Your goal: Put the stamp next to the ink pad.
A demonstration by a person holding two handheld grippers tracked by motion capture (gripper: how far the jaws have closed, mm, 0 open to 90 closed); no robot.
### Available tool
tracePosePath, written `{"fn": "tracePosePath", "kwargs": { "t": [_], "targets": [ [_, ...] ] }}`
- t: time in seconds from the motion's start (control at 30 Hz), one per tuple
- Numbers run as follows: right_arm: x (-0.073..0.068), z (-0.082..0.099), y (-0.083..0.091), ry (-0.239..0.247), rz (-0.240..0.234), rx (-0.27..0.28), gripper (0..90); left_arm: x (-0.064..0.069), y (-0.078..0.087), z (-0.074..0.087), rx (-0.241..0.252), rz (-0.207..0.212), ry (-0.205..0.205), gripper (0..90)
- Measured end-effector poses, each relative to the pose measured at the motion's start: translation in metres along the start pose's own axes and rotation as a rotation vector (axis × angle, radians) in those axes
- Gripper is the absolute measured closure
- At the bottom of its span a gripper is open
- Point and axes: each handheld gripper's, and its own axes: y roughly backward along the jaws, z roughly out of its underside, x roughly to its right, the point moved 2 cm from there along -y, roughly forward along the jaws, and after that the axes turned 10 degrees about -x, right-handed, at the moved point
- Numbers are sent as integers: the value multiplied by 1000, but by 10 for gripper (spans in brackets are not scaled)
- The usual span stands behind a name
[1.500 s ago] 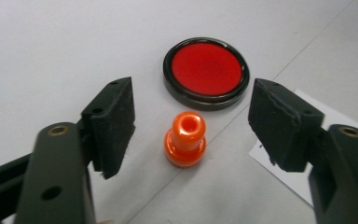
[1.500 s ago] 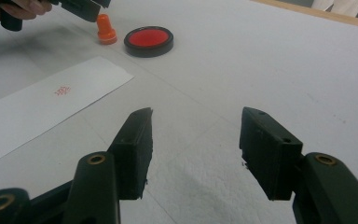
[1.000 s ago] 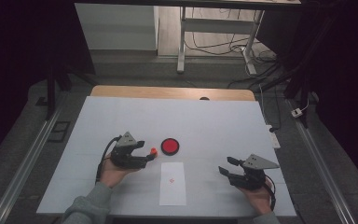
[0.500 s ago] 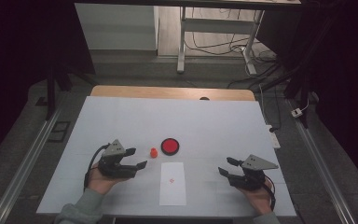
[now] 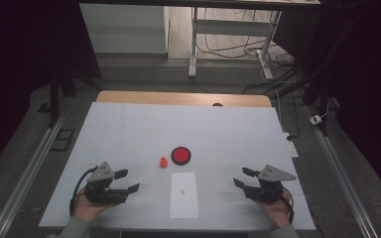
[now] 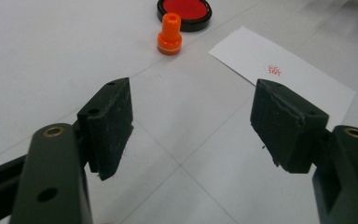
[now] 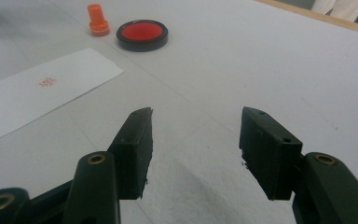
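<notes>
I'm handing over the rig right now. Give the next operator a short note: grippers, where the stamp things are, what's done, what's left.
Left gripper: jaws open, empty, near the table's front left.
Right gripper: jaws open, empty, front right.
Orange stamp: upright on the table, just left of the red ink pad, apart from it.
White paper slip: flat between the grippers, one red stamp mark on it.
Done: slip is stamped, stamp set down.
Left: apparently nothing but tidying.

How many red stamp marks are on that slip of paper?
1: a single red mark near the middle of the white paper slip, which lies flat on the table between the two grippers.
</notes>
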Motion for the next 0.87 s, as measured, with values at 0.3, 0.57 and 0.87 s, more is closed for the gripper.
{"fn": "tracePosePath", "kwargs": {
  "t": [0.3, 0.57, 0.87],
  "targets": [
    [2, 2, -1, -1, 7, -2, 442, -4, 2, 5, -5, -6, 15, 302],
    [2, 1, 0, 4, 10, -3, 442, -4, 2, 5, -8, -5, 11, 305],
    [0, 1, -1, 10, 13, -2, 440, -5, 2, 5, -8, -6, 10, 305]
  ]
}}
